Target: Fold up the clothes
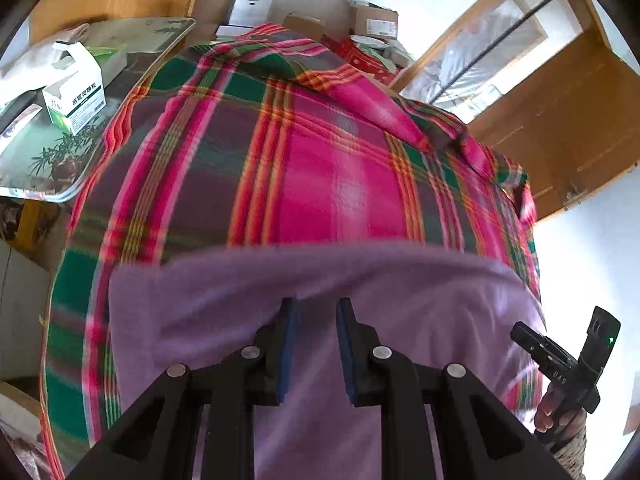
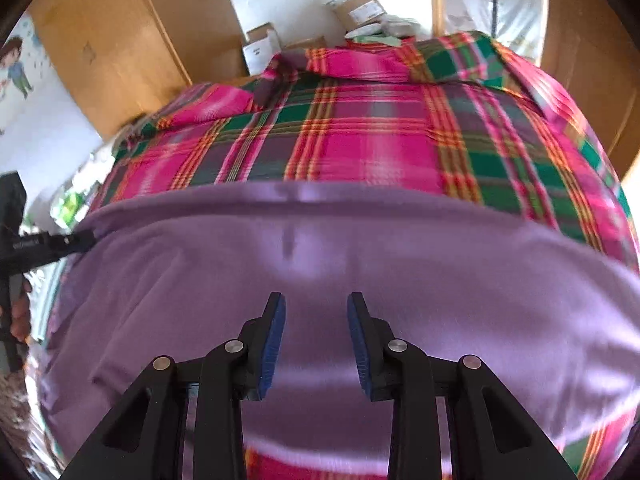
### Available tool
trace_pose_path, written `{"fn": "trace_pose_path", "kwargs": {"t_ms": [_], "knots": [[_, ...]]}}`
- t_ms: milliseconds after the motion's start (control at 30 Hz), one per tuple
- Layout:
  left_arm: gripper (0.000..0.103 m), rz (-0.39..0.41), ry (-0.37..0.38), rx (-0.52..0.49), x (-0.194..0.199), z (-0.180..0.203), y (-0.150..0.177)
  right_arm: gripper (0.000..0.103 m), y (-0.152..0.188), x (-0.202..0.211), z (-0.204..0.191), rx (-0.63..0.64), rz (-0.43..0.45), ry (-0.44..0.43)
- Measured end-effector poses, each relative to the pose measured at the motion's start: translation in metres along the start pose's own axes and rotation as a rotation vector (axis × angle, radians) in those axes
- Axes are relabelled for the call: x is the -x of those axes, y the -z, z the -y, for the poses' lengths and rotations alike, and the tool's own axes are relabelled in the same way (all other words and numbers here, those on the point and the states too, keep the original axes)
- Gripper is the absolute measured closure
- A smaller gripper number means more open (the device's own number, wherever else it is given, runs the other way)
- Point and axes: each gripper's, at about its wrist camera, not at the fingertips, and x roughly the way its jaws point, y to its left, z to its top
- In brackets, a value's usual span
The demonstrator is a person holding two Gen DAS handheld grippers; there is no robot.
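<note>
A lilac garment [image 1: 320, 280] lies spread on a pink, green and purple plaid blanket [image 1: 304, 152]. In the left wrist view my left gripper [image 1: 316, 308] hovers open just above the lilac cloth near its far edge, with nothing clamped between the blue pads [image 1: 287, 336]. My right gripper [image 2: 316, 300] is also open, over the middle of the lilac garment [image 2: 400, 264], which has a short seam near its far hem. The plaid blanket [image 2: 360, 140] stretches beyond it. A hand [image 1: 556, 412] holds the right tool's black body [image 1: 560, 360] at the cloth's right side.
A glass-topped side table [image 1: 132, 40] at the left carries a green-and-white box [image 1: 76, 92]. Cardboard boxes [image 1: 376, 20] sit beyond the blanket's far edge. Wooden panels [image 2: 108, 40] and a wooden frame [image 1: 560, 92] flank the bed. The left tool's body [image 2: 36, 246] shows at the garment's left edge.
</note>
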Motion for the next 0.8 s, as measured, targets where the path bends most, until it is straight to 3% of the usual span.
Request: {"fn": "trace_pose_path", "kwargs": {"t_ms": [433, 700, 800], "knots": [[0.083, 0.054, 0.067, 0.019, -0.023, -0.009, -0.043, 0.07, -0.06, -0.051, -0.014, 0.045, 0.009, 0.063], [0.083, 0.067, 0.069, 0.025, -0.025, -0.011, -0.052, 0.069, -0.067, -0.057, -0.019, 0.072, 0.017, 0.108], [0.083, 0.078, 0.058, 0.031, -0.011, -0.016, -0.05, 0.069, -0.065, -0.045, -0.018, 0.051, 0.018, 0.059]]}}
